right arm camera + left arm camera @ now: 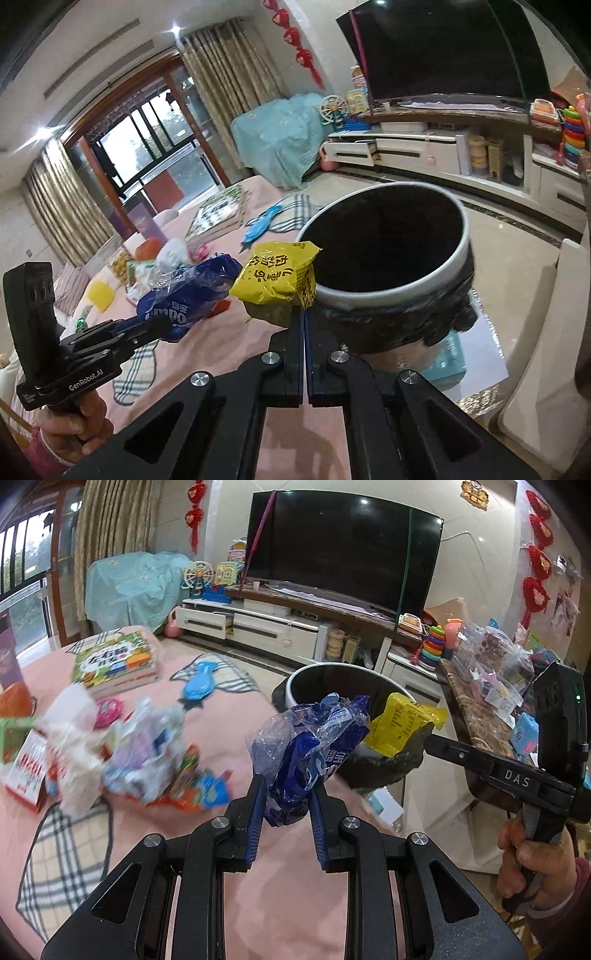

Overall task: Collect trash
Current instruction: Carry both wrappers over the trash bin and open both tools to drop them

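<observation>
Wrappers ride in both grippers: left (289, 790) pinches blue bag (314, 749), right (303, 314) clamps yellow packet (277, 277), nearer the bin (388, 295).

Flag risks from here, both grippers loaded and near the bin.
1. The left gripper pinches only the lower end of the blue wrapper; most of it sticks out loose and could slip free short of the bin.
2. The yellow packet is held by its edge in the right gripper, beside the rim rather than over the opening, so an early release may land it on the pink tablecloth.
</observation>
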The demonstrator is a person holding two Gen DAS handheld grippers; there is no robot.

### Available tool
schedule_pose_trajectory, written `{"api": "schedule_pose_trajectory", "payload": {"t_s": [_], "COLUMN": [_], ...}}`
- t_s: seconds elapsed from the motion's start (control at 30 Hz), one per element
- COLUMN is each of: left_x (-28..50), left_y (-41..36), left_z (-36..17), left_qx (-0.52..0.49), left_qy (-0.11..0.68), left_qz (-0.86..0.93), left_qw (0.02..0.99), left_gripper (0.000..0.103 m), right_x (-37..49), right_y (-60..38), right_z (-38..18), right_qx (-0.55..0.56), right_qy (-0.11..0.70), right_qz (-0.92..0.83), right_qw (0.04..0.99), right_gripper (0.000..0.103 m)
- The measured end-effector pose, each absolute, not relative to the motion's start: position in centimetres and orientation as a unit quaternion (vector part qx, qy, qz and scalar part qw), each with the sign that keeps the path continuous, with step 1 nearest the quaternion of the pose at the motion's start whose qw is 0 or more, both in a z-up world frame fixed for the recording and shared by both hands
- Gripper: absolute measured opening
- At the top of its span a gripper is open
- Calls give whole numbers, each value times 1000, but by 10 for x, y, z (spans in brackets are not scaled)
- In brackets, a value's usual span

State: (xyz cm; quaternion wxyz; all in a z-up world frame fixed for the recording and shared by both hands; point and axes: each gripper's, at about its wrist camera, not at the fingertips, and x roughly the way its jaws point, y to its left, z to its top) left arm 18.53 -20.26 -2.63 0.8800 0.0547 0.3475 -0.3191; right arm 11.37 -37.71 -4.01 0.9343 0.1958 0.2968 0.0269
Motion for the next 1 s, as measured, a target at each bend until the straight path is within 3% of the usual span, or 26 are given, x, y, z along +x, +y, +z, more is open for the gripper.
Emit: {"api": "schedule_pose_trajectory", "payload": {"t_s": [1.0], "left_x": [251], "left_y": [-321], "left_z": [-34], "left_qx": [121], "left_qy": [369], "left_qz": [-323], "left_qw": [863], "left_gripper": [22], "right_x": [165], "right_y": [-453], "right_z": [-45], "right_qx": [206], "right_qy": [325], "right_qz": [-22], "right_qw": [923], "right_gripper": [0]}}
